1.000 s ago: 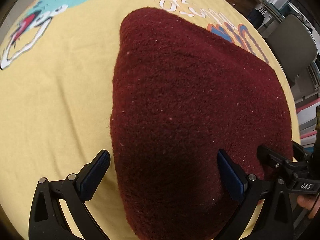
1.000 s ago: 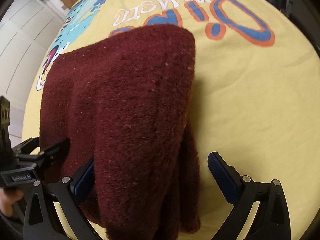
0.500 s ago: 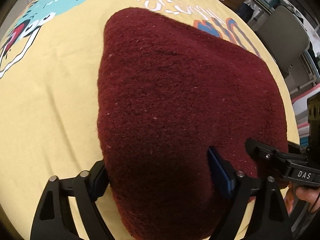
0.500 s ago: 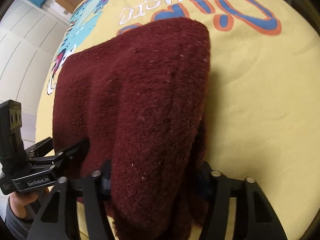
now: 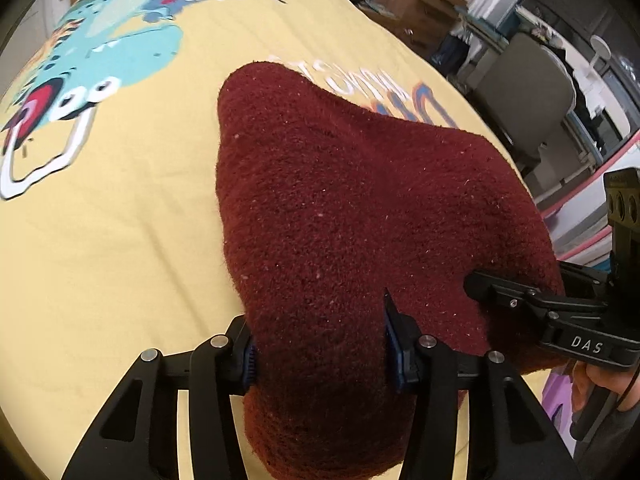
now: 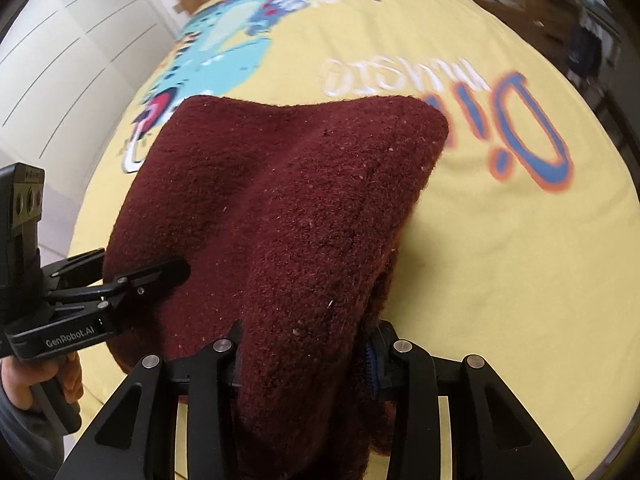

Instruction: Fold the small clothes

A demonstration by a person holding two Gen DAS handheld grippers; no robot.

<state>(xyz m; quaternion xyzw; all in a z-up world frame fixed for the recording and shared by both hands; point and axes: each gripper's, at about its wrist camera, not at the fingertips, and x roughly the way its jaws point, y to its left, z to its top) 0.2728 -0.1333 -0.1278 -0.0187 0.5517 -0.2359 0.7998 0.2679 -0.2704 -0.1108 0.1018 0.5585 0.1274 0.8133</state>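
A dark red fleece garment (image 5: pixel 360 216) lies bunched on a yellow printed cloth (image 5: pixel 120 240); it also shows in the right wrist view (image 6: pixel 288 208). My left gripper (image 5: pixel 320 352) is shut on the garment's near left part. My right gripper (image 6: pixel 304 356) is shut on its near right part. Both hold the near edge raised while the far edge rests on the cloth. The right gripper shows at the left wrist view's right edge (image 5: pixel 532 304), and the left gripper at the right wrist view's left edge (image 6: pixel 132 276).
The yellow cloth (image 6: pixel 500 280) carries a teal dinosaur print (image 5: pixel 100 48) and orange-blue lettering (image 6: pixel 528 148). A grey chair (image 5: pixel 532 88) and cardboard boxes (image 5: pixel 416 8) stand beyond the right edge. White panelled doors (image 6: pixel 60 60) stand at the left.
Both grippers have gone from open around the garment's near edge to shut on it, and they have lifted that edge, so more of the yellow cloth shows beyond.
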